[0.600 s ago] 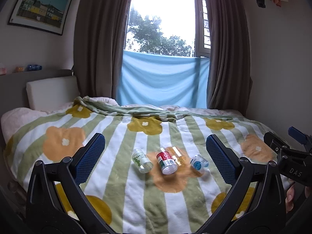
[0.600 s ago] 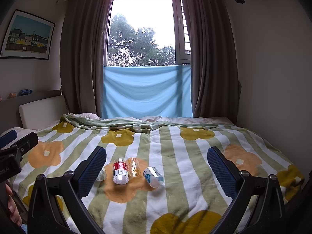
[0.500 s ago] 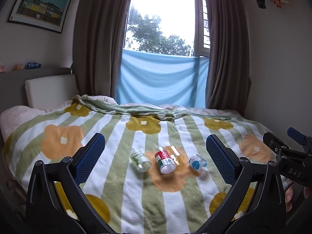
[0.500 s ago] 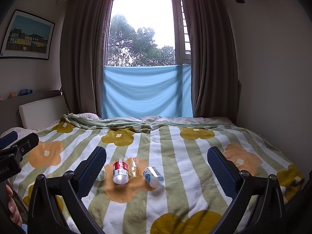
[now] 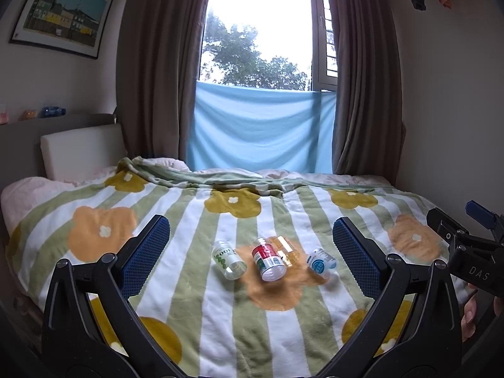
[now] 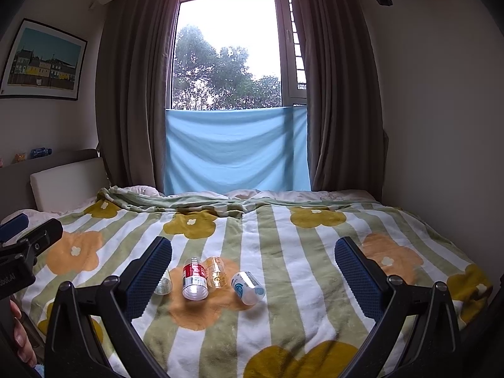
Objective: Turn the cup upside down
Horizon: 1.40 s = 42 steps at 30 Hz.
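Several small cups lie on their sides on the flowered blanket (image 5: 201, 286): a clear one with green print (image 5: 228, 260), a red-labelled one (image 5: 269, 261), an amber one (image 5: 286, 249) and a blue-labelled one (image 5: 321, 261). My left gripper (image 5: 249, 236) is open, well short of them, with the cups framed between its fingers. My right gripper (image 6: 253, 252) is also open and holds nothing. In its view the red cup (image 6: 194, 278), amber cup (image 6: 215, 271) and blue cup (image 6: 249, 286) lie left of centre. The green-print cup (image 6: 163, 285) is half hidden behind the left finger.
The bed fills the room up to a window with brown curtains (image 5: 157, 72) and a blue cloth (image 5: 261, 129). A headboard with a white cushion (image 5: 82, 151) stands at the left, a bare wall at the right. Each gripper shows at the edge of the other's view.
The left wrist view has swayed slightly and levelled. The cups lie where they were, and both grippers stay open.
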Tool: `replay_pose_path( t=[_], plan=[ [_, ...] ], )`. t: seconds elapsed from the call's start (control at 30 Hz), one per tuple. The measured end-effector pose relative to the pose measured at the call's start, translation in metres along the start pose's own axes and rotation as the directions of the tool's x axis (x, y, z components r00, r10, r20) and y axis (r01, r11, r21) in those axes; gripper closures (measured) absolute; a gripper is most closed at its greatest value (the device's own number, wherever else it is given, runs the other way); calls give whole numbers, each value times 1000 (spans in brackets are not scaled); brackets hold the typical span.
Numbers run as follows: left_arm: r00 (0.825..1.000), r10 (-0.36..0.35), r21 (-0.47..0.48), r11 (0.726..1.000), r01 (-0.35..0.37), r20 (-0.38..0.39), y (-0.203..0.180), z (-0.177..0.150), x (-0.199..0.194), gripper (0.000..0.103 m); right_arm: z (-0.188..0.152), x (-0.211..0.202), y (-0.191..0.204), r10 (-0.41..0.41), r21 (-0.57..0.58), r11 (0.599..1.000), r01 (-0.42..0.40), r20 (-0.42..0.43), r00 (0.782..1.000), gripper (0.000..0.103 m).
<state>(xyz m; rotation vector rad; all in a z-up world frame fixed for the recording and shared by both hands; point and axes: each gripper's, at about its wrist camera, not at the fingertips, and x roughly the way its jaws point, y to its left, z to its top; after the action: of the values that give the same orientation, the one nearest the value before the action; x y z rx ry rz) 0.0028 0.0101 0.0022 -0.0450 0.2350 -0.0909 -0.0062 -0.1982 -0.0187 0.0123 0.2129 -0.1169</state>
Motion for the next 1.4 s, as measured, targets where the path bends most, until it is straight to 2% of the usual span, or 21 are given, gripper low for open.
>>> replay_pose_path(
  t=[1.03,1.27,1.4],
  plan=[
    [1000,-7,19,1000,8,-20,-9,-4,5,0,-1,0,-2,9,5,1000,-9,-4,1000,0],
    [997,-5,9,1000,5,-81,-2,-11,23,0,-8,11,-3,42,8,999,-42,-31,999,0],
    [990,6,0,1000,-6,-139,5,-15,46,0,-6,39,-6,90,1,996,-90,-79,993,0]
  ],
)
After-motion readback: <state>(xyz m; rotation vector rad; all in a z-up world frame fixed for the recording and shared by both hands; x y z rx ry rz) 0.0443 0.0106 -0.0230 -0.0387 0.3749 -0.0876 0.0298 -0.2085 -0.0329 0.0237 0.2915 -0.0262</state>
